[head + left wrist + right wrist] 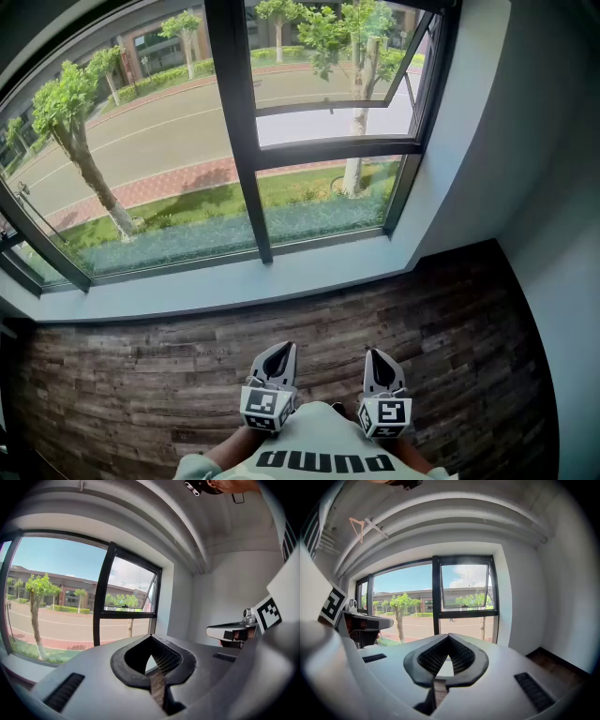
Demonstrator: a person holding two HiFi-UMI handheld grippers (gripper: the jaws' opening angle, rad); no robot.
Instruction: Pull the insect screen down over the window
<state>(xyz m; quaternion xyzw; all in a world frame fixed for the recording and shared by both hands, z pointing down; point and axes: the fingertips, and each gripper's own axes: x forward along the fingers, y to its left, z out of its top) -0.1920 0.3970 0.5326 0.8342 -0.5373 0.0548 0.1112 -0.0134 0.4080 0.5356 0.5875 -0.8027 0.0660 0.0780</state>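
Note:
A black-framed window [240, 141] fills the wall ahead, and its upper right sash [375, 94] is tilted open outward. No insect screen shows over the panes in any view. My left gripper [279, 349] and right gripper [377, 355] are held side by side low in the head view, well back from the window and touching nothing. Both have their jaws together with nothing between them. The left gripper view looks past its shut tips [151, 637] at the window [101, 597]. The right gripper view looks past its shut tips [448, 636] at the open sash [466, 585].
A pale sill [234, 281] runs under the window, with dark wood floor [450, 319] between it and me. White walls [534, 141] close in on the right. A hanger [358, 527] hangs near the ceiling pipes at the upper left.

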